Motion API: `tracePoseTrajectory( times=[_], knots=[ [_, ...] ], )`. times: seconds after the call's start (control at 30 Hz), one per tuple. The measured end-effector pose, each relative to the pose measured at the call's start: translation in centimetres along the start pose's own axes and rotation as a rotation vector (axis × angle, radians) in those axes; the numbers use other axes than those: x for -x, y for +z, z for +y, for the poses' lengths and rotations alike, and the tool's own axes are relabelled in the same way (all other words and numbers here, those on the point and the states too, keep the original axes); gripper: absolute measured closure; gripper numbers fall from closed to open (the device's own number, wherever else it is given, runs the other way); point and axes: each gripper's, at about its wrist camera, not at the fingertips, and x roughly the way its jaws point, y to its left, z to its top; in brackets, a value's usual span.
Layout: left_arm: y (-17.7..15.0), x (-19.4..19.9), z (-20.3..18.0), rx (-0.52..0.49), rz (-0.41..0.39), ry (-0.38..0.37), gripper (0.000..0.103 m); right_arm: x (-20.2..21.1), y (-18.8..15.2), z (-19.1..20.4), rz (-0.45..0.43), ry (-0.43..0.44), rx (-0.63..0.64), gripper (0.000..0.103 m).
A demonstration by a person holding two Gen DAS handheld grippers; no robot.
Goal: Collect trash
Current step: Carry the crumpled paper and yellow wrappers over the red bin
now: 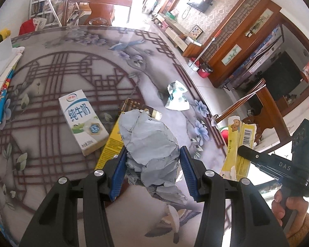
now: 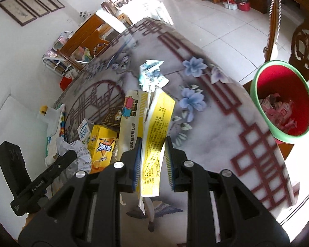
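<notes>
right wrist: yellow carton (image 2: 154,135) clamped lengthwise, pointing away along tool (image 2: 152,160).

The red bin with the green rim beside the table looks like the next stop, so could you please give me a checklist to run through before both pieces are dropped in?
1. Left gripper clamped on crumpled grey paper: ok.
2. Right gripper shut on flattened yellow carton: ok.
3. Red bin open on top: ok.
4. Room left in the bin: ok, partly filled.
5. Either load over the bin: not ok, both above the table.
6. Milk carton still waiting: ok.
</notes>
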Motion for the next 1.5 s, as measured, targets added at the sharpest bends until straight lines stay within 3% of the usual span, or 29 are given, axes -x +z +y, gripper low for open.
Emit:
tracePoseTrajectory(
  times=[0.97, 1.5],
  knots=[
    [-0.7, -4.7, -7.4, -0.089, 0.093, -0.029, 0.055, 2.3, 0.9, -9.0, -0.013, -0.038, -0.127, 0.081],
    [-1.1, -8.2, -13.5, -0.155, 0.143, -0.073, 0.055, 5.2, 1.9, -15.2, -0.048, -0.078, -0.203, 0.081]
  ],
)
